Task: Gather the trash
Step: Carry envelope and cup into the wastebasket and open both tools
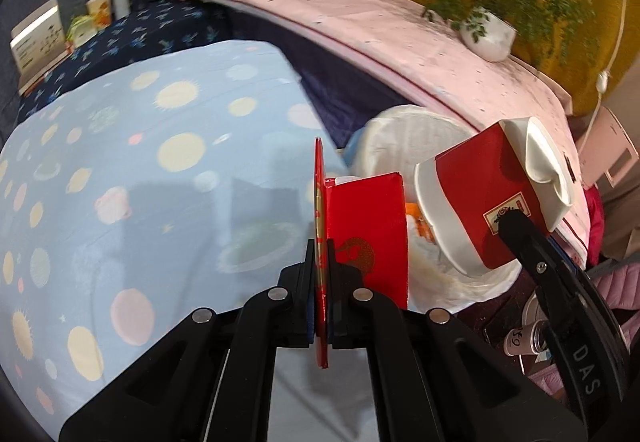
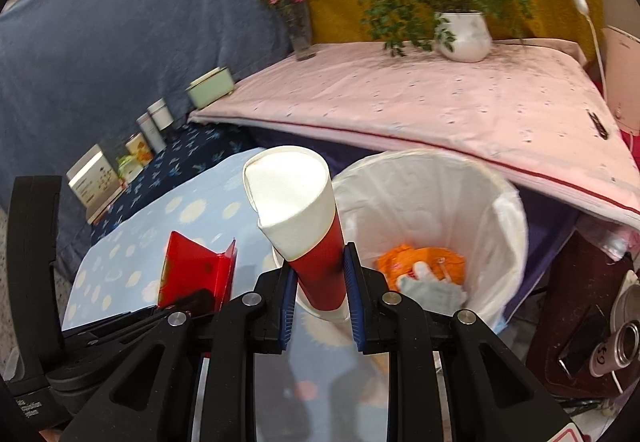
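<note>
Now the left gripper [image 1: 320, 274] pinches one red card [image 1: 362, 234], and the right gripper [image 2: 320, 282] squeezes one paper cup [image 2: 304, 218], both beside one white-lined bin [image 2: 432, 202].

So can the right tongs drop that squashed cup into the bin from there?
Probably yes. The right tongs grip the cup just beside the bin, whose mouth is open, with only some orange and white scraps at the bottom. Nothing seems to block the way.
</note>
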A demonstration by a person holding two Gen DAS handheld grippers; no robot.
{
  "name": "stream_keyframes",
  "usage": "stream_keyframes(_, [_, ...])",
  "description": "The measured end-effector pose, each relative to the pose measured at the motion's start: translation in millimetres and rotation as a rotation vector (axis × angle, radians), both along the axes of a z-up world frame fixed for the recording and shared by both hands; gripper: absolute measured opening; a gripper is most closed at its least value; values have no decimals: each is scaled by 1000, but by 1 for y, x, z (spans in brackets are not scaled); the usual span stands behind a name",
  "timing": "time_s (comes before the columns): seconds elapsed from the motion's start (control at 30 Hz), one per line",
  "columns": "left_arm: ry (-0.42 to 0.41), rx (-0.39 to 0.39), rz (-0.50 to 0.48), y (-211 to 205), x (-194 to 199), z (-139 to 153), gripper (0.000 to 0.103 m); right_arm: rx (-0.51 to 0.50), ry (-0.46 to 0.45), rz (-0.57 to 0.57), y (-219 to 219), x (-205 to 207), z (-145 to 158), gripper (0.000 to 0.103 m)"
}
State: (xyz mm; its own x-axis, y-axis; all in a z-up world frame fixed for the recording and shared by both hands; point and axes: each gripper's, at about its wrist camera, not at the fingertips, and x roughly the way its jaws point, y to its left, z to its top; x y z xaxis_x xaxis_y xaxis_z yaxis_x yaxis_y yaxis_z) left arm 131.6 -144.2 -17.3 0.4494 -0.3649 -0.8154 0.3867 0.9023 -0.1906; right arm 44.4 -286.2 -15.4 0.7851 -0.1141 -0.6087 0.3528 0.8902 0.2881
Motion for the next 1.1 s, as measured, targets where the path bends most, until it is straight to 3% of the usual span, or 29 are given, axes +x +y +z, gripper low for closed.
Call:
stream_keyframes(0.4, [-56,0,-159,-83,-7,7,3,4,-4,-111,-69,-15,-3,22])
stream_keyframes(0.83, [-45,5,-192,-109,6,-8,6,9,26,-135,-91,-2,-20,22])
stream_keyframes(0.9, [-48,8,-186,-110,9,-9,13,6,29,-132,-90,0,-21,22])
stream_keyframes(0.97, [-60,12,-170,-108,11,-10,38,6,34,-128,-90,4,-23,22])
stream_keyframes(1.03, [-82,22,-146,-104,14,-9,49,0,40,-123,-88,7,-23,22])
stream_keyframes(1.1, [-87,28,-131,-100,17,-9,51,-5,44,-115,-86,11,-23,22])
